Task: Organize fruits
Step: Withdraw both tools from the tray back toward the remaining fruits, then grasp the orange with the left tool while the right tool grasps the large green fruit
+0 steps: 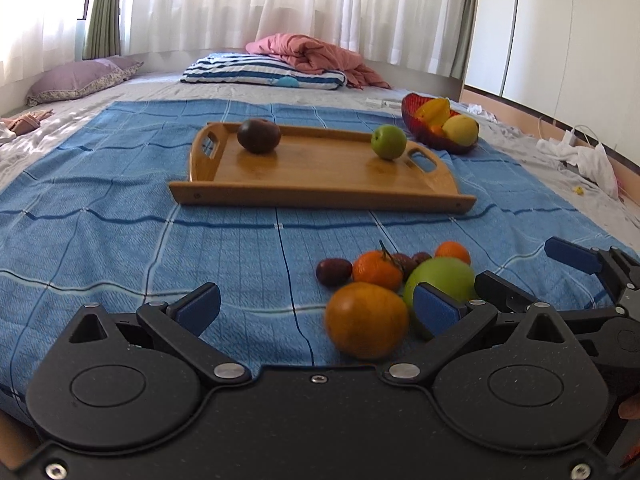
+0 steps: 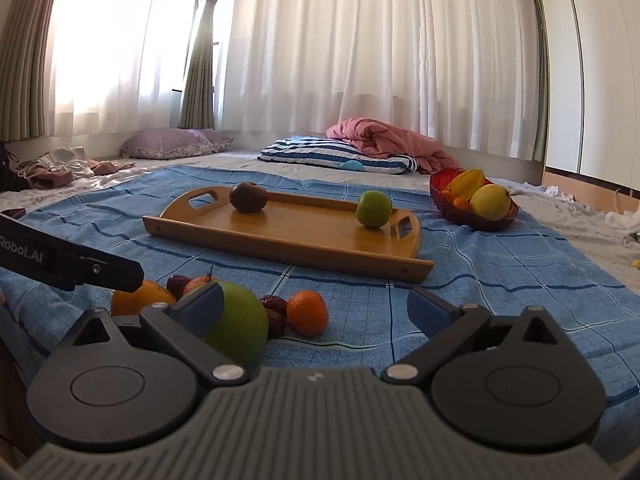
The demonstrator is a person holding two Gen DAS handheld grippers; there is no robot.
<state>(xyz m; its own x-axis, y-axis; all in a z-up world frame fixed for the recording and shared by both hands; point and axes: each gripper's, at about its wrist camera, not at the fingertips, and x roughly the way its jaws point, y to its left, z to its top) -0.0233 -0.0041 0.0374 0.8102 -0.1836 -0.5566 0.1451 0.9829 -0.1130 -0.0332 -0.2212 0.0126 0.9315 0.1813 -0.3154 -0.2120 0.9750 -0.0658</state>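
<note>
I found the loose fruit pile (image 1: 384, 284) on the blue blanket (image 1: 120, 240), nearer me than the wooden tray (image 1: 320, 184), which carried 2 fruits. My left gripper (image 1: 316, 308) and right gripper (image 2: 316, 308) both stood wide open, holding nothing. The right gripper's finger (image 2: 200, 308) masked part of the large green fruit (image 2: 240, 328). Bare blanket lay between pile and tray.
</note>
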